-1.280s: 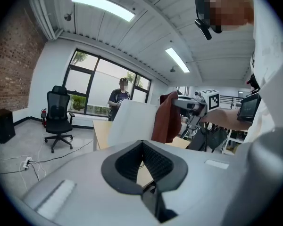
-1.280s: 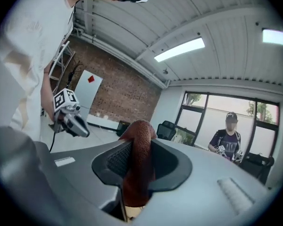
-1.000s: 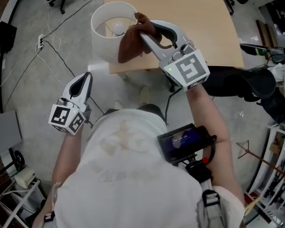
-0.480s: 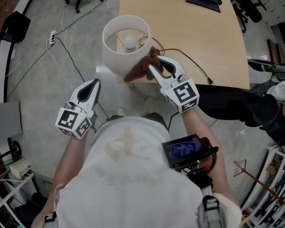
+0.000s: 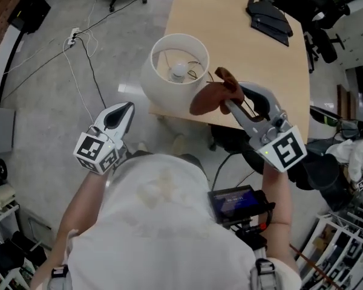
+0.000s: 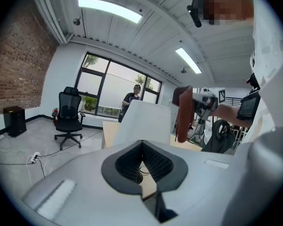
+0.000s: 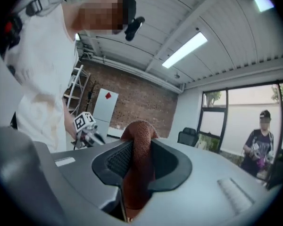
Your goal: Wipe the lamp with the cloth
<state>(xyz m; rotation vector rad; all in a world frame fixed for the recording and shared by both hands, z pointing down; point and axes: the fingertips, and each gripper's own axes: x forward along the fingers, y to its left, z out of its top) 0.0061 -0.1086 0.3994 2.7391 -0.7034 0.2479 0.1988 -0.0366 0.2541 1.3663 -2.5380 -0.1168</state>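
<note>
- Right at the tips of the right gripper (image 5: 232, 104), a rust-brown cloth (image 5: 210, 98) is pinched; the right gripper view shows the dark ribbed pads clamped on a fold of it.
- The cloth is a soft, nubbly weave, bunched above the jaws and drooping below them.
- Just past the cloth, on the side toward the left gripper (image 5: 123, 110), stands the lamp (image 5: 158, 87). Whether the cloth touches its shade cannot be told.
- The shade is a smooth white drum, open on top, with a round white bulb (image 5: 179, 71) inside.
- The left gripper hangs low and well short of the lamp, jaws pressed together with nothing between them.
- The lamp sits at the near corner of a pale wooden table (image 5: 242, 47), ahead of both grippers, with a thin dark cord (image 5: 251, 109) trailing beside the right gripper.
- Farther along the table lie flat black items (image 5: 269, 18).
- Beyond the left gripper are a grey concrete floor (image 5: 54, 89) with loose cables, a black office chair (image 6: 67, 113), a brick wall and tall windows.
</note>
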